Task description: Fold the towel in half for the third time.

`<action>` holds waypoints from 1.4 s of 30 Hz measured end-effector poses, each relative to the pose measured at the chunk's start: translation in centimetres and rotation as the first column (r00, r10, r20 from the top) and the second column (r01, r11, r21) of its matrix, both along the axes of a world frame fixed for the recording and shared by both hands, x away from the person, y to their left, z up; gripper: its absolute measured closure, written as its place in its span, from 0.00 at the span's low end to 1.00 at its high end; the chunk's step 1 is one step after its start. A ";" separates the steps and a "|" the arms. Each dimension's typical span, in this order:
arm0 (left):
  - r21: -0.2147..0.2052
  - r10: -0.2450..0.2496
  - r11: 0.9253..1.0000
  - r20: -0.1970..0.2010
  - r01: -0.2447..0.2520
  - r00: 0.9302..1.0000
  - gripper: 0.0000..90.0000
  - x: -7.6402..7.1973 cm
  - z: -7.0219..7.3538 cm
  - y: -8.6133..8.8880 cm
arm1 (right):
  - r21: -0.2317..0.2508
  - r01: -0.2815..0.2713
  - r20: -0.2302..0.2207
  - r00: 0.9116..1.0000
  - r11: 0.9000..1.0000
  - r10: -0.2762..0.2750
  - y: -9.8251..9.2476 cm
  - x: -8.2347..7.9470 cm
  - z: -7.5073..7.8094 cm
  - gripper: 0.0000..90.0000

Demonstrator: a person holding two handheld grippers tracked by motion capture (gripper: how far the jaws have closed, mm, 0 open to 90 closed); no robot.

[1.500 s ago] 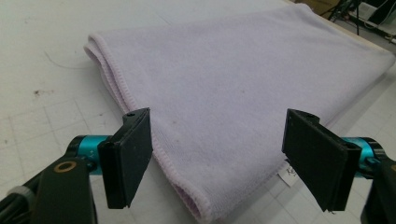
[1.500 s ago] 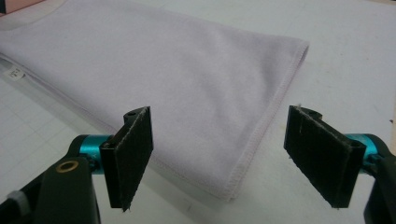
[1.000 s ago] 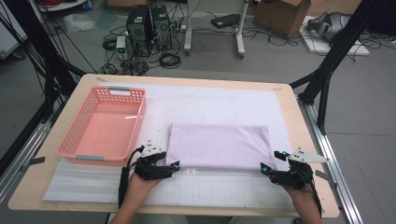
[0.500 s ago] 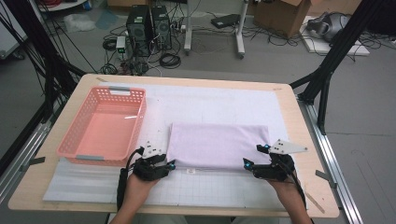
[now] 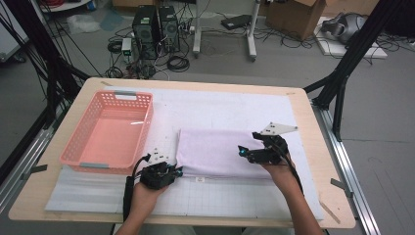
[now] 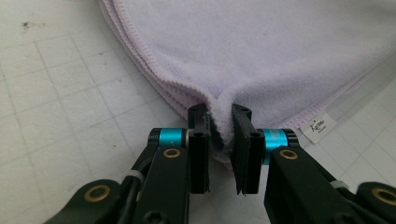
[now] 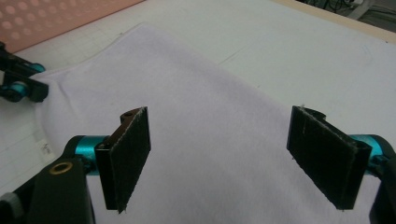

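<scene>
Near the table's left edge sits the pink basket, on the white mat, its long side running front to back. It stands just beside the towel, a judgement only, but that nearness would suit dropping the folded cloth in.

Your left tool is at the towel's front left corner, toward the table's front edge, and its jaws are pinched tight on the hem, so the cloth bunches into a small ridge between them. In the high view that tool lies low, almost on the mat. You hold it there, it seems, to pin that corner so the layers do not slide while the other hand works. The small label lies flat on the mat just beside the grip, along the front hem.

The towel itself lies folded in a rectangle in the middle of the table, nearer the front edge, with stacked hems visible at the left corner.

Your right tool hangs above the towel's right half with its jaws spread wide and nothing between them. In the high view it points left across the cloth, well apart from the left tool. Held open and raised like that, it looks set either to smooth the surface or to come down for a fresh grip.
</scene>
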State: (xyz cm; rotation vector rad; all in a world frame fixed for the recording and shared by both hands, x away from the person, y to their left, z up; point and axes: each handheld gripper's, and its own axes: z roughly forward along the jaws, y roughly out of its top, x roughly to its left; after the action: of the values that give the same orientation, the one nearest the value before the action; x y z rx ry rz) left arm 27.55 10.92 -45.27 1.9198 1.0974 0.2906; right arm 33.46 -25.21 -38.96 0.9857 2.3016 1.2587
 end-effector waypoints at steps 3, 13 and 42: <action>-0.023 0.017 1.000 -0.027 -0.017 0.999 0.87 0.1 0.0 0.1 | 0.013 -0.036 -0.029 0.999 0.999 0.036 1.0 1.3 0.1 0.22; -0.035 0.027 0.999 -0.032 -0.028 0.999 0.87 0.1 -0.1 0.1 | -0.018 -0.089 -0.086 0.993 0.996 0.087 5.0 4.8 -0.2 0.28; -0.067 0.029 0.997 -0.052 -0.033 0.998 0.87 -0.1 -0.1 0.5 | -0.181 -0.243 -0.156 0.964 0.953 0.216 18.4 10.7 -4.1 0.35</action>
State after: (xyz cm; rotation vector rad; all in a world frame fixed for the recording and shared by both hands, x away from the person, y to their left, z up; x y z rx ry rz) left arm 27.49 11.43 -45.42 1.8603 1.1575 0.2195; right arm 44.11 -6.82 -43.02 0.7720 2.6502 1.0442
